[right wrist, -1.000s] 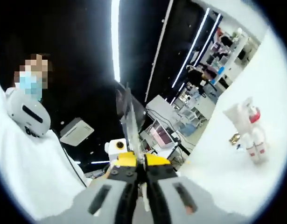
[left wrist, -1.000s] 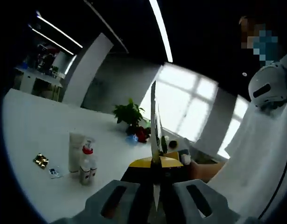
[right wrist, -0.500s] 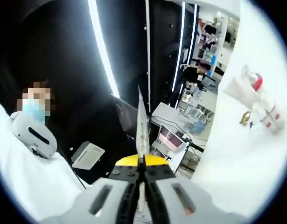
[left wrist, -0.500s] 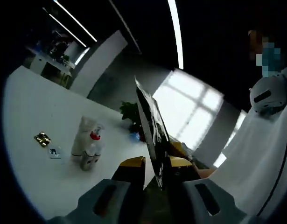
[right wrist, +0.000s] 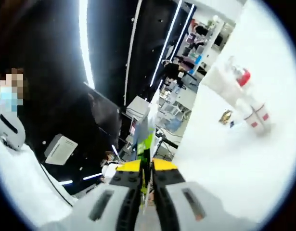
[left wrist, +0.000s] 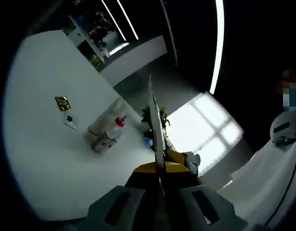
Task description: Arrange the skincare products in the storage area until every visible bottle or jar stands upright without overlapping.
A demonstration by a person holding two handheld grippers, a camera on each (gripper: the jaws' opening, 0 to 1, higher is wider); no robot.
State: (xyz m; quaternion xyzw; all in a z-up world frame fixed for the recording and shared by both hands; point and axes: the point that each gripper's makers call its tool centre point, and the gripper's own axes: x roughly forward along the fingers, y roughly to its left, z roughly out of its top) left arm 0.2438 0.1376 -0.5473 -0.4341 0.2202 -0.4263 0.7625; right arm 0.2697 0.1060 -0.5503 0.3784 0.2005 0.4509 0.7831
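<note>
A broad white table (left wrist: 46, 159) spreads across the left gripper view and tilts up the right side of the right gripper view (right wrist: 234, 163). Beside it is a person in a white garment (left wrist: 268, 183), also seen at the left of the right gripper view (right wrist: 18, 183).

The left gripper (left wrist: 160, 166) has its jaws pressed together on a thin flat sheet (left wrist: 156, 130) that stands edge-on between them. The right gripper (right wrist: 147, 168) likewise pinches a thin sheet (right wrist: 146, 139), seen edge-on with some green on it; what is printed on it is too blurred to tell.

The skincare products stand well apart from both grippers, grouped close together on the table: a white tube (left wrist: 105, 118) with a red-capped spray bottle (left wrist: 118, 126) just beside it, and two small bottles (left wrist: 102, 143) with red bands in front, touching or nearly so. In the right gripper view the same cluster sits at upper right (right wrist: 244, 96).

Near them lies a small gold foil packet (left wrist: 62, 103), and just beside that a small clear sachet (left wrist: 70, 122). A potted green plant (left wrist: 148, 115) stands beyond the bottles.
</note>
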